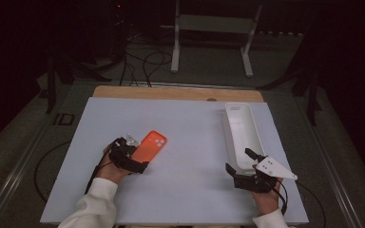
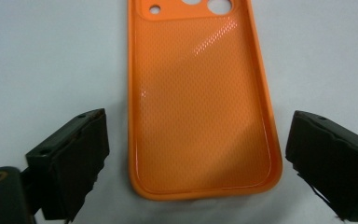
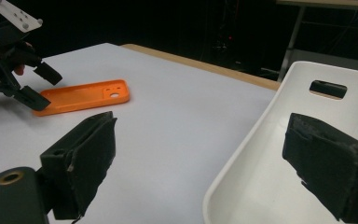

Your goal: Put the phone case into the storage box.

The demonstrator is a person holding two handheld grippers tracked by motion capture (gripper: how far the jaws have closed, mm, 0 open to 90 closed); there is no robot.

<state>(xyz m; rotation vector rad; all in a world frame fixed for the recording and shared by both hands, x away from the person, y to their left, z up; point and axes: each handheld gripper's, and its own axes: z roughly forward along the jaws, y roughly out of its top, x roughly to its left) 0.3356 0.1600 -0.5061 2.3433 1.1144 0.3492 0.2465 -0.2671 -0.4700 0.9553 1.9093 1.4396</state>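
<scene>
An orange phone case point(image 1: 151, 145) lies open side up on the white table top point(image 1: 190, 123), left of middle. My left gripper point(image 1: 138, 154) is open, one jaw on each side of the case's near end point(image 2: 200, 107); a gap of bare table shows between each pad and the case's edges. In the right gripper view the case point(image 3: 81, 98) lies flat with the left gripper point(image 3: 35, 86) at its end. My right gripper point(image 1: 239, 160) is open at the near end of a long white tray point(image 1: 241, 128), one jaw over the table and one over the tray's inside point(image 3: 270, 186).
The tray stands lengthwise at the table's right side, with a handle slot point(image 3: 327, 88) at its far end. A wooden strip point(image 1: 171, 92) borders the far edge. Beyond it, a white frame stand point(image 1: 214, 28) and cables point(image 1: 142, 61) are on the dark floor.
</scene>
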